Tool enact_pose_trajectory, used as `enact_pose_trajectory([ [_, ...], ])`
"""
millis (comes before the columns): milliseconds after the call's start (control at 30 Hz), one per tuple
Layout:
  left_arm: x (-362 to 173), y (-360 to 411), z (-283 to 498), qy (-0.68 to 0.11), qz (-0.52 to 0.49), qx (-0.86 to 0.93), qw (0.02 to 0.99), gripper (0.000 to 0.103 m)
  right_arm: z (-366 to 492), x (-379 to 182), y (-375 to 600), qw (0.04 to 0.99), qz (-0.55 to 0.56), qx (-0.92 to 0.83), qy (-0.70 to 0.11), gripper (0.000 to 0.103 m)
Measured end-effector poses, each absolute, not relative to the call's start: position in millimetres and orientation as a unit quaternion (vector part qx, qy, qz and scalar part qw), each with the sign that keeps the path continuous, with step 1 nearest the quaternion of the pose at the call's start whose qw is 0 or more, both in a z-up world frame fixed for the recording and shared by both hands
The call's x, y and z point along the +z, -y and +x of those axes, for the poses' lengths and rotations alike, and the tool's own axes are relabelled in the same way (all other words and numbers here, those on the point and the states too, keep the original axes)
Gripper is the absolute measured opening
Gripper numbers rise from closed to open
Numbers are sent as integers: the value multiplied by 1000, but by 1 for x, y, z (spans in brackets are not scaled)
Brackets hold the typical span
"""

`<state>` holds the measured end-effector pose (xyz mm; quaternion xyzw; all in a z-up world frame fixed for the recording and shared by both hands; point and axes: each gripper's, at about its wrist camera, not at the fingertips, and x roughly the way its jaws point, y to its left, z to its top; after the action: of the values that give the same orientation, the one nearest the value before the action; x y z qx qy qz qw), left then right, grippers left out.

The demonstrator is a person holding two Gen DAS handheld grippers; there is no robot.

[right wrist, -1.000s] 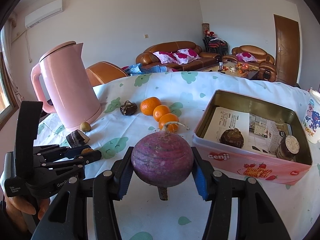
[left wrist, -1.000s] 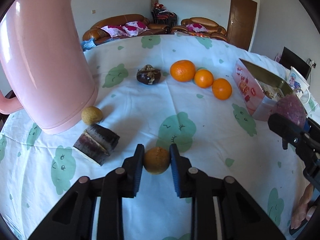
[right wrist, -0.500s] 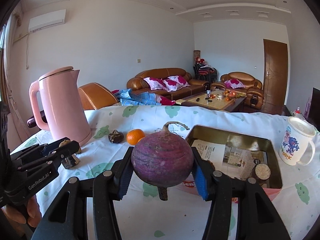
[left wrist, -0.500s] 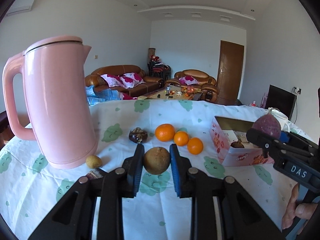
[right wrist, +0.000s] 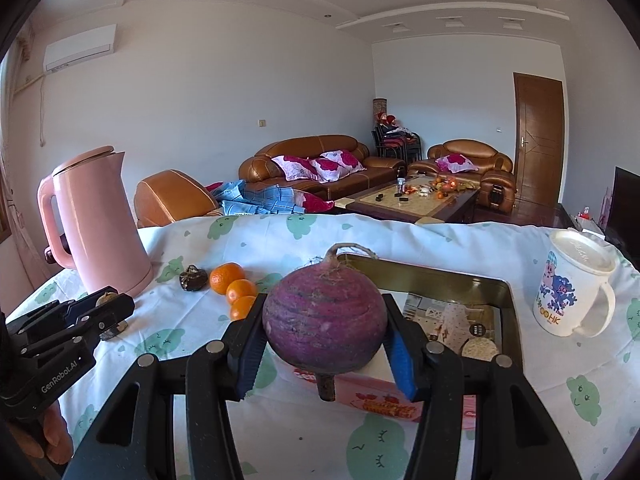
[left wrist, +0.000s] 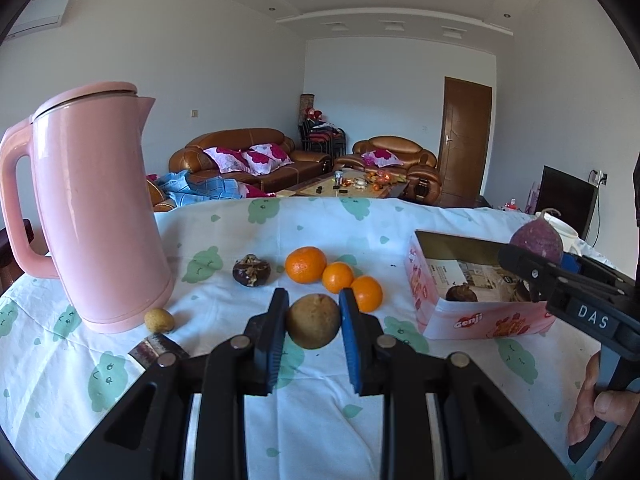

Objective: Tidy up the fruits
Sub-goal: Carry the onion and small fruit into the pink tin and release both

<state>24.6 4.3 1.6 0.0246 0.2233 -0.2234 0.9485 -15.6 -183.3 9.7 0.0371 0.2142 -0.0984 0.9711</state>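
My left gripper (left wrist: 313,322) is shut on a small round brown fruit (left wrist: 313,322), held above the tablecloth. My right gripper (right wrist: 325,332) is shut on a large purple round root (right wrist: 325,322) with a curled stem, hanging just in front of the open pink tin box (right wrist: 505,300). The box (left wrist: 452,316) holds papers and a dark round fruit (left wrist: 461,293). Three oranges (left wrist: 306,264) lie in a row mid-table beside a dark brown fruit (left wrist: 251,270). A small yellowish fruit (left wrist: 159,320) sits at the kettle's foot.
A tall pink kettle (left wrist: 94,208) stands at the left. A dark cut chunk (left wrist: 154,350) lies near it. A white printed mug (right wrist: 570,286) stands right of the box. The table's far edge drops to a living room with sofas.
Both grippers have risen and tilted up with their loads, so the views now show the room. The right gripper has closed in on the tin box.
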Motion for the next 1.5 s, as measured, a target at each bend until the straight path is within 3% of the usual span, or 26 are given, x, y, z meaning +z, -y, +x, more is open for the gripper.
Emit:
enact_pose_trajectory([
  [700,16,121,28,-226,22,-286,931,27,-22,13,286,958,69,-169,-220,55],
  [1033,0,180,51,-266,35,-291,919,27,-5,3,313,948,45,-190,-252,56],
  [1500,-14,199,69,-310,52,-280,907,27,11,-10,320,940,59,-153,-298,56],
])
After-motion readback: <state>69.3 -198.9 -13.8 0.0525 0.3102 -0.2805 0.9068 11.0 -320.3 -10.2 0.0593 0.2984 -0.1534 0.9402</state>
